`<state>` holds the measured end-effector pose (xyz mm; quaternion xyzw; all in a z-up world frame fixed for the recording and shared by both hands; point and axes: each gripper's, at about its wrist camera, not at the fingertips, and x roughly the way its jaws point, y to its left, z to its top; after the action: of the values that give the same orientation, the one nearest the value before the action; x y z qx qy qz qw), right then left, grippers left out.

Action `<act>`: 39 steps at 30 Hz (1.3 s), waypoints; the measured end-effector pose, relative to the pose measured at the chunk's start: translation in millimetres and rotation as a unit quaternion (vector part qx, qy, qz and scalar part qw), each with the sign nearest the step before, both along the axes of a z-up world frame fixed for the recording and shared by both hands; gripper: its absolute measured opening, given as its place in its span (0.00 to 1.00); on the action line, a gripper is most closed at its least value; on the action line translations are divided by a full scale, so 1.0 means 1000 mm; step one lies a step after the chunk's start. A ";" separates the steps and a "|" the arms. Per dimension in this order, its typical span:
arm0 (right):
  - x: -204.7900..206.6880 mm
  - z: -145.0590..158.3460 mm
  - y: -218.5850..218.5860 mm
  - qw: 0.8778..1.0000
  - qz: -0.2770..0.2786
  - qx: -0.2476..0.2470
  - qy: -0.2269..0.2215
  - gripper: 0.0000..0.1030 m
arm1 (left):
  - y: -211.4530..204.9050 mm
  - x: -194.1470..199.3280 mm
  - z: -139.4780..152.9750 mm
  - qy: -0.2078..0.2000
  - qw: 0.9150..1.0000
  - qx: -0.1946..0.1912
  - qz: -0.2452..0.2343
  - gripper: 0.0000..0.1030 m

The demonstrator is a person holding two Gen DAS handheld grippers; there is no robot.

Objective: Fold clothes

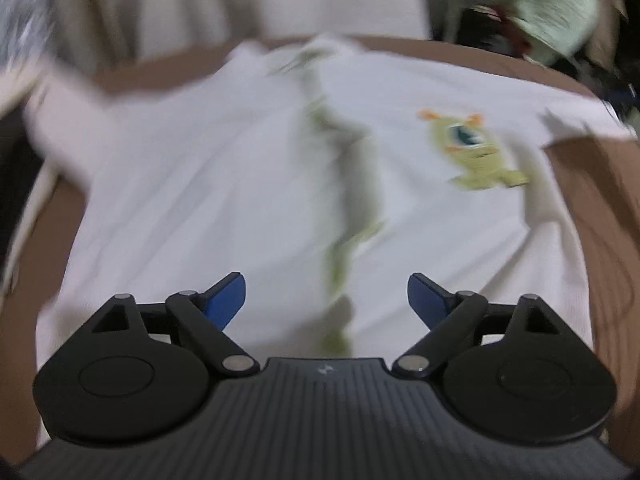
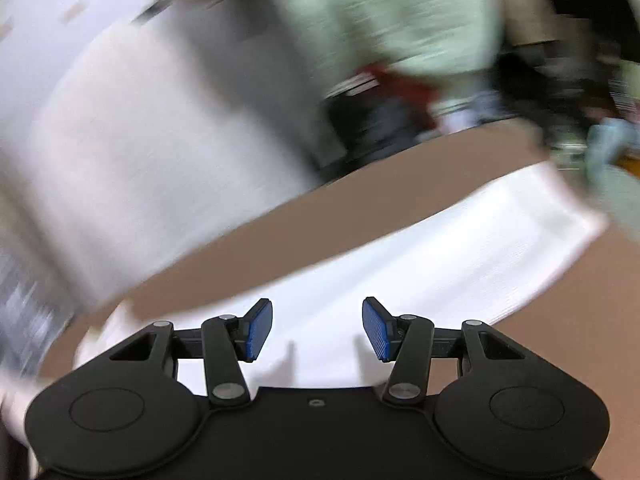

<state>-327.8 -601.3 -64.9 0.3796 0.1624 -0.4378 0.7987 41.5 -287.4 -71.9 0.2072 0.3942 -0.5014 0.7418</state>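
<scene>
Both views are smearing with motion blur, the right wrist view most of all, so fine detail is getting lost. In the left wrist view the white shirt (image 1: 224, 184) is lying spread face up over the brown table (image 1: 592, 208), its green placket (image 1: 352, 200) blurring into a streak and its green monster patch (image 1: 476, 148) reading only as a soft shape with orange horns. One sleeve is reaching off toward the far left edge, and the shirt's near hem is disappearing under the gripper body. Behind the table, pale curtains (image 1: 208, 0) are hanging, and a heap of pale green and dark clothing (image 1: 552, 20) is sitting at the far right, too blurred to sort out.

The left gripper (image 1: 326, 300) is hovering low over the shirt's lower front, its blue pads (image 1: 226, 300) standing wide apart with nothing between them. In the right wrist view the right gripper (image 2: 318, 328) is tilting over a white sleeve or edge of the shirt (image 2: 440, 248), jaws likewise parted and gripping nothing, with bare table (image 2: 280, 224) running diagonally beyond it
</scene>
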 end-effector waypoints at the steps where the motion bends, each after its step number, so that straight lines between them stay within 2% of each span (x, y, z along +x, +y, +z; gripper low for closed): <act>1: 0.021 0.001 0.010 0.999 0.038 0.001 0.004 0.54 | 0.013 0.008 -0.002 0.015 1.000 -0.003 0.009 0.74; 3: 0.068 0.007 0.026 0.993 0.113 0.002 0.019 0.54 | 0.033 0.013 -0.005 0.028 0.999 -0.017 0.017 0.71; 5: 0.109 0.010 0.044 0.984 0.176 0.005 0.031 0.54 | 0.046 0.010 -0.011 0.023 0.999 -0.032 0.017 0.71; 8: 0.165 0.011 0.079 0.963 0.263 0.007 0.056 0.54 | 0.054 0.005 -0.015 0.025 0.996 -0.084 0.017 0.71; 10: 0.186 0.006 0.105 0.951 0.298 -0.003 0.079 0.54 | 0.038 0.001 -0.014 0.009 0.996 -0.094 0.007 0.71; 13: 0.200 0.003 0.128 0.940 0.321 -0.023 0.109 0.55 | 0.003 -0.011 -0.009 -0.021 0.994 -0.093 -0.047 0.75; 14: 0.200 0.002 0.130 0.941 0.318 -0.028 0.114 0.55 | -0.009 -0.015 -0.008 -0.026 0.993 -0.090 -0.070 0.75; 16: 0.188 0.001 0.128 0.953 0.284 -0.022 0.105 0.55 | -0.035 -0.016 -0.012 -0.010 0.992 -0.090 -0.093 0.75; 18: 0.168 -0.002 0.124 0.967 0.244 0.002 0.072 0.55 | -0.065 -0.003 -0.024 0.048 0.993 -0.076 -0.074 0.75; 19: 0.162 -0.007 0.123 0.969 0.237 0.010 0.066 0.55 | -0.080 0.004 -0.031 0.078 0.993 -0.069 -0.062 0.67; 21: 0.150 -0.018 0.121 0.972 0.226 0.023 0.058 0.55 | -0.103 0.010 -0.044 0.085 0.993 -0.042 -0.064 0.23; 22: 0.145 -0.023 0.119 0.973 0.221 0.030 0.053 0.55 | -0.110 0.006 -0.047 0.054 0.995 -0.026 -0.078 0.03; 23: 0.139 -0.029 0.118 0.975 0.215 0.037 0.049 0.55 | -0.115 0.001 -0.049 0.016 0.995 -0.010 -0.095 0.03; 25: 0.127 -0.039 0.116 0.977 0.204 0.051 0.040 0.55 | -0.104 -0.014 -0.032 -0.075 0.988 -0.035 -0.127 0.03; 27: 0.116 -0.050 0.114 0.979 0.192 0.065 0.031 0.55 | -0.083 -0.009 -0.005 -0.099 0.985 -0.083 -0.113 0.04; 28: 0.110 -0.055 0.112 0.980 0.186 0.072 0.026 0.55 | -0.075 0.003 0.006 -0.094 0.987 -0.099 -0.084 0.04; 30: 0.099 -0.066 0.110 0.981 0.175 0.085 0.017 0.55 | -0.069 0.031 0.006 -0.068 0.992 -0.104 -0.031 0.04; 31: 0.095 -0.070 0.111 0.980 0.174 0.092 0.011 0.55 | -0.070 0.043 -0.001 -0.054 0.994 -0.096 -0.013 0.04; 33: 0.090 -0.077 0.115 0.979 0.176 0.103 -0.004 0.55 | -0.079 0.057 -0.029 -0.044 0.997 -0.058 0.012 0.05; 35: 0.088 -0.082 0.120 0.977 0.180 0.113 -0.014 0.55 | -0.085 0.065 -0.055 -0.028 0.999 -0.027 0.032 0.13; 37: 0.090 -0.085 0.128 0.974 0.194 0.120 -0.013 0.55 | -0.077 0.067 -0.059 -0.002 0.998 -0.047 0.050 0.17; 38: 0.090 -0.083 0.134 0.972 0.204 0.119 -0.011 0.55 | -0.073 0.067 -0.055 0.006 0.997 -0.050 0.053 0.28; 39: 0.090 -0.082 0.139 0.970 0.213 0.118 -0.008 0.55 | -0.070 0.067 -0.050 0.013 0.997 -0.051 0.055 0.34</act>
<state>-237.7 -461.9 -146.8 0.4312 0.2833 -0.2319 0.8247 108.6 -357.7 -122.2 0.1409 0.3884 -0.4817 0.7728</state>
